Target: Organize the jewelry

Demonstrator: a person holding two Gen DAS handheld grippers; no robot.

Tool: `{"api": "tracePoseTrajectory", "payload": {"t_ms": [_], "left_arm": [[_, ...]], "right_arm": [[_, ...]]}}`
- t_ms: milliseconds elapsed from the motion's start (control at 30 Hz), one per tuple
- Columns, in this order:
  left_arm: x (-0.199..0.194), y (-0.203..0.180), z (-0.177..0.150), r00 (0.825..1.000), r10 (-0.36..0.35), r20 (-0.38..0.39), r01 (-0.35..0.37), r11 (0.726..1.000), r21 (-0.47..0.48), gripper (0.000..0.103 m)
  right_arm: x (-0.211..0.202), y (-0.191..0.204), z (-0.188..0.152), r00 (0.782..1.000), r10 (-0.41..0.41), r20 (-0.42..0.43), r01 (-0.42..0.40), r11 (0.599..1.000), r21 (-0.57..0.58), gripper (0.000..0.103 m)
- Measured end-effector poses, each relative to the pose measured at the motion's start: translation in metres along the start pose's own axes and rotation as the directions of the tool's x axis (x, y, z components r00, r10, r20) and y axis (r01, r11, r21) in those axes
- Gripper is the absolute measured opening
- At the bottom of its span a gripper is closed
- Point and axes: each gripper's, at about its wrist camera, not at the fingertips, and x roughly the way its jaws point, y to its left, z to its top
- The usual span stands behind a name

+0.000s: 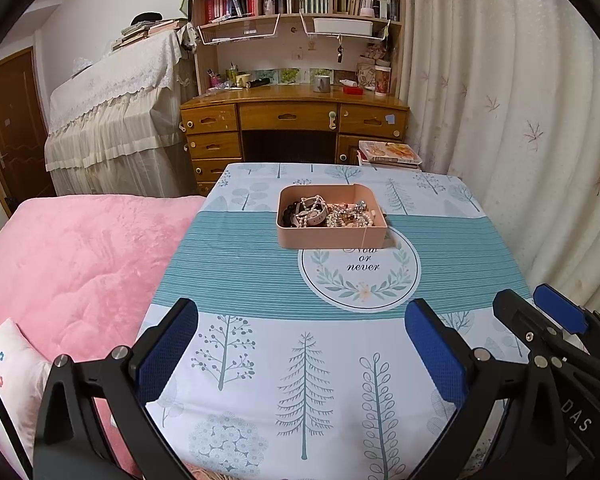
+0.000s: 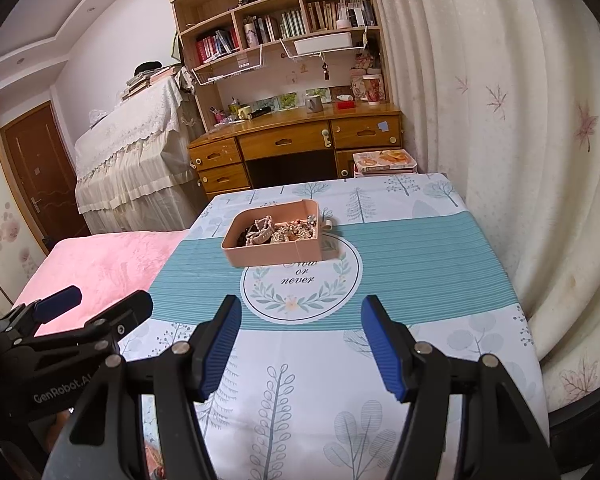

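A table with a tree-print cloth (image 1: 260,360) carries one pink tray (image 1: 328,236) of jewelry (image 1: 332,212), toward its far side.

Soft, even indoor light; sharp focus, strong fisheye bending at edges.

Your tray (image 1: 327,236) sits on the table (image 1: 236,264), toward its far edge and about midway between the left and right edges, overlapping the far rim of the printed circle (image 1: 360,280). The jewelry (image 1: 328,212) lies heaped inside the tray. Your left gripper (image 1: 300,344) and right gripper (image 2: 300,340) are over the near edge, well apart from the tray, the right one beside the left. The bed (image 1: 68,264) lies along the table's left edge. Behind the far edge stands the desk (image 1: 292,120), with the curtain (image 1: 508,120) at the right.
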Motion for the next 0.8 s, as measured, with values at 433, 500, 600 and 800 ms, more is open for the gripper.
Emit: {"api": "tracePoseTrajectory", "payload": {"t_ms": [433, 500, 600, 800], "left_arm": [[0.005, 0.002, -0.001, 1.0, -0.007, -0.011, 0.007, 1.0, 0.002, 0.102], [0.006, 0.002, -0.001, 1.0, -0.007, -0.014, 0.007, 1.0, 0.002, 0.102], [0.008, 0.003, -0.002, 1.0, -0.008, -0.02, 0.008, 1.0, 0.001, 0.102], [0.011, 0.004, -0.003, 1.0, -0.008, -0.027, 0.008, 1.0, 0.002, 0.102]], "right_arm": [[0.001, -0.004, -0.003, 1.0, -0.004, -0.006, 0.004, 1.0, 0.004, 0.063], [0.002, -0.004, -0.005, 1.0, -0.005, -0.006, 0.005, 1.0, 0.005, 0.063], [0.003, -0.005, -0.006, 1.0, -0.006, -0.007, 0.006, 1.0, 0.005, 0.063], [0.004, -0.007, -0.01, 1.0, -0.006, -0.013, 0.006, 1.0, 0.006, 0.063]]}}
